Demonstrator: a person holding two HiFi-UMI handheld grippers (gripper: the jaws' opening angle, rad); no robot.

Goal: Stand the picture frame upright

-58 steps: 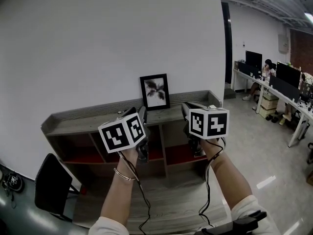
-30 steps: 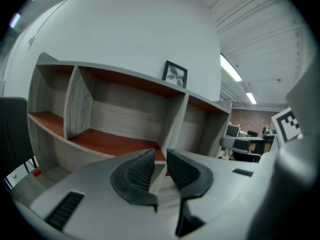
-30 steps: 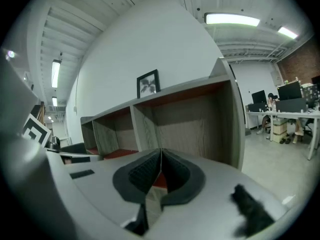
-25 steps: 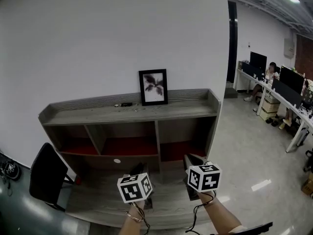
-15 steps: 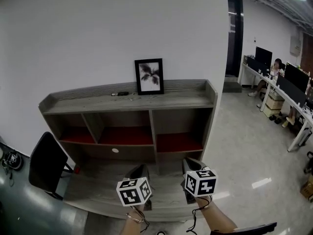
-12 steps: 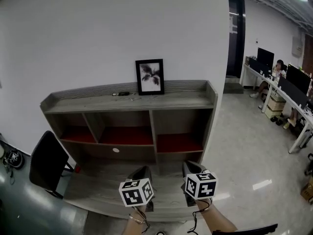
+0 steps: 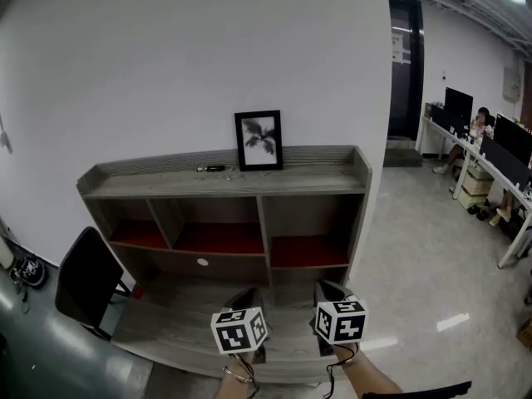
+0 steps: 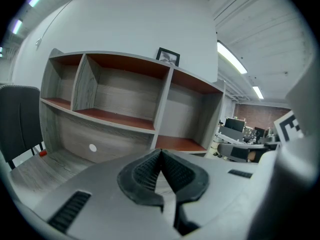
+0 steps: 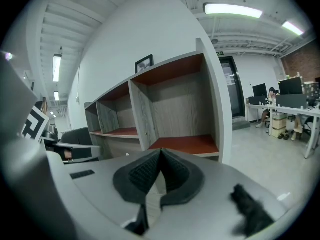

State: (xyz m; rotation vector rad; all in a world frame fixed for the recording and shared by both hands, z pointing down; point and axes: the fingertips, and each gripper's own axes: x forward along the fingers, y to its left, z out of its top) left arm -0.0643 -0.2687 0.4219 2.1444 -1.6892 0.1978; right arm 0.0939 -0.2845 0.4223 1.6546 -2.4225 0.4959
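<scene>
Both tongs have sunk from up beside the picture frame to low and near, well apart from it, and the person has backed off. Left tongs and right tongs are each pressed fully together with nothing between them, probably because no hold is needed now. The frame stands upright at the far edge of the shelf unit's top, against the wall, which seems to prop it. The task looks done.

Grey shelf unit against a white wall
Its open compartments have red floors, and a small dark object lies on top. A black chair stands at its left end; monitors stand far right.
</scene>
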